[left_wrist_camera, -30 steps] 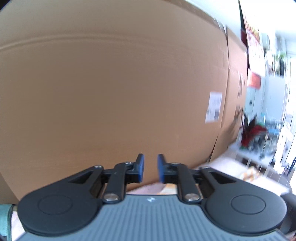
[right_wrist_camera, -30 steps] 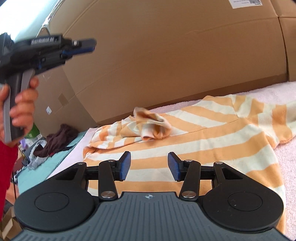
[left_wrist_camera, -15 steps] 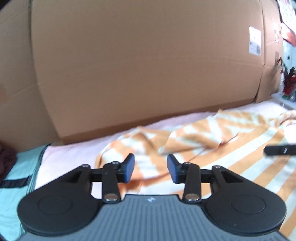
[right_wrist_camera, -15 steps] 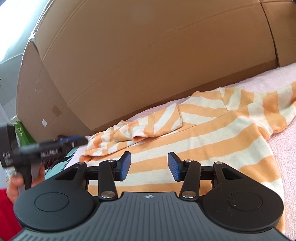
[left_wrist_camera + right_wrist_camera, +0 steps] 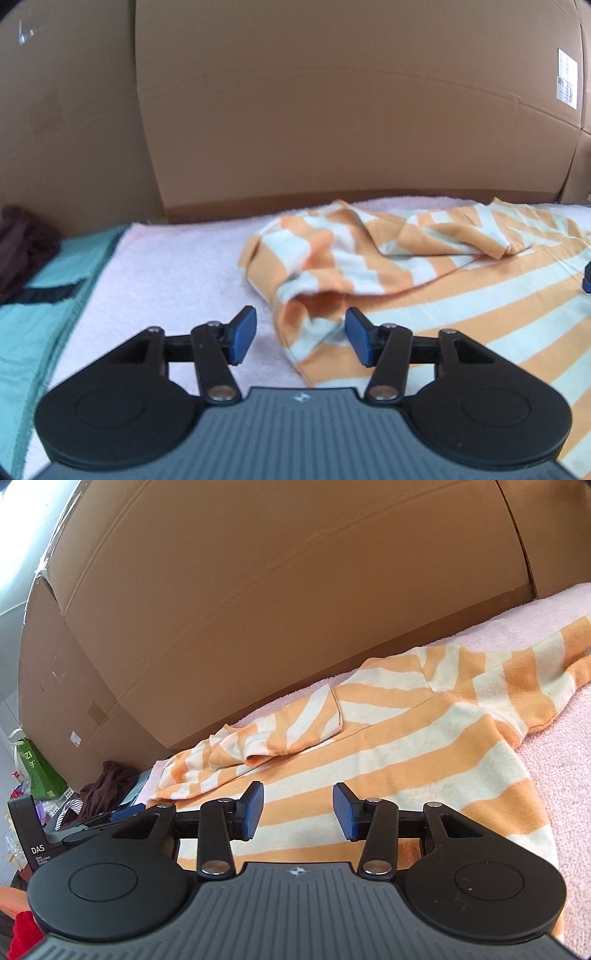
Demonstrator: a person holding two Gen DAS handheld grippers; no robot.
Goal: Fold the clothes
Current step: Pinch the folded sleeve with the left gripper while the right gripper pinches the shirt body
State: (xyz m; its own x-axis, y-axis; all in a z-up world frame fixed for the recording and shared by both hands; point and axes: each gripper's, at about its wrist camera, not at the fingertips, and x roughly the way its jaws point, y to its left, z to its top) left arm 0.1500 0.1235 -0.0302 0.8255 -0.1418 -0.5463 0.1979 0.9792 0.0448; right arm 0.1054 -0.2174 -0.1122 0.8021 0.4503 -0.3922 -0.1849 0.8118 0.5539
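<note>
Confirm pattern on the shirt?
Orange and cream-white stripes on the shirt; clearest in the right wrist view.

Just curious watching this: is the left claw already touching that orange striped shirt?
Cannot tell. In the left wrist view the left gripper stands open around the striped shirt's bunched edge; any gap at its pads is unclear.
</note>
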